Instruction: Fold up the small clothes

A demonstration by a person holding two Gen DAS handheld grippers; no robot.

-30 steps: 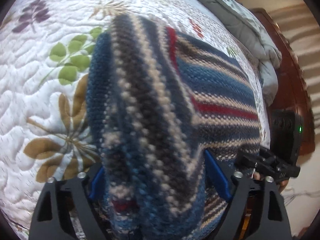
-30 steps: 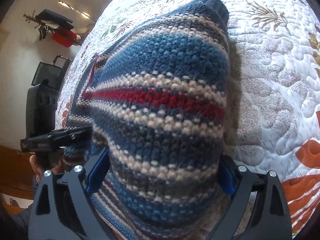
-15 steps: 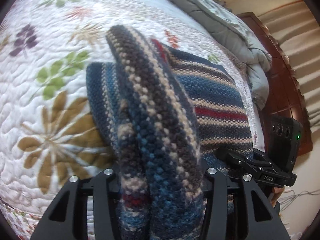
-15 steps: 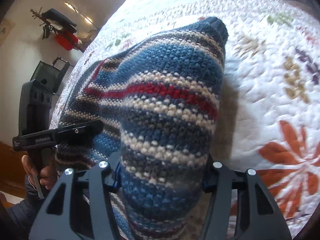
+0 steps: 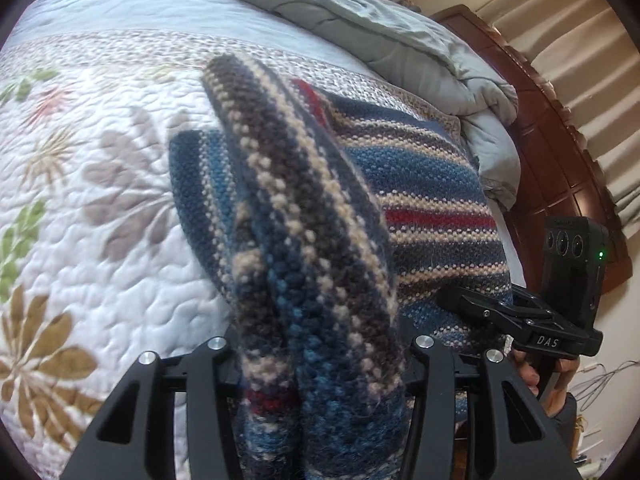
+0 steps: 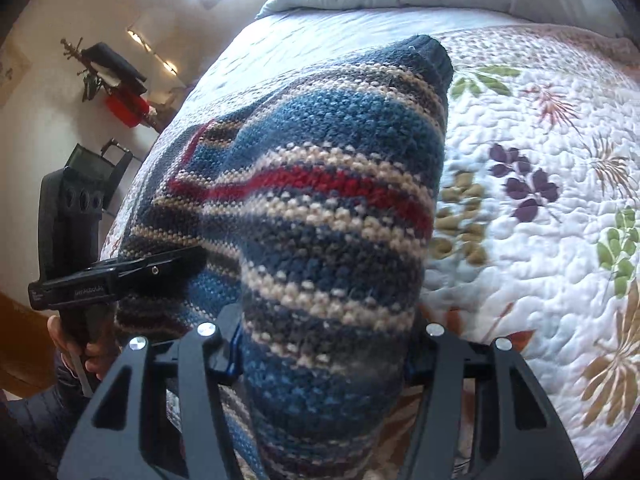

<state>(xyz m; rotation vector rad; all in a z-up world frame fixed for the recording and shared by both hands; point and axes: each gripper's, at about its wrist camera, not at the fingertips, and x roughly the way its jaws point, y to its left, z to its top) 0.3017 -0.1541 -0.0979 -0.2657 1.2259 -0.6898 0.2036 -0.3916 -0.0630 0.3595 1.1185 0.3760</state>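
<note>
The fingers [image 5: 216, 364] of the left gripper [image 5: 320, 368] are clamped on a thick bunch of the striped knitted sweater [image 5: 432, 208], and the fingers [image 6: 208, 352] of the right gripper [image 6: 320, 360] are clamped on another bunch of the same garment. A second ago both pairs stood wider, with blue pads showing on either side of the wool; half a second ago they had been drawn in against it, and that squeeze is kept now. In both wrist views the quilted bedspread [image 5: 100, 240] is seen from higher than before, and more of the bed comes into sight, including the grey duvet [image 5: 400, 40] bunched at its far end. The gripped edge is thus raised off the bed, while the far part of the sweater is seen lying on the quilt below. From the left view the right gripper is seen just beside the garment's right edge; from the right view the left one is seen at its left edge, each held by a hand [image 6: 80, 344].

From this it is judged that the grasp has been made and the fold is under way: the lifted edge is ready to be carried across the part that lies flat. The bulk of the knit between the fingers may let a layer slip.
</note>
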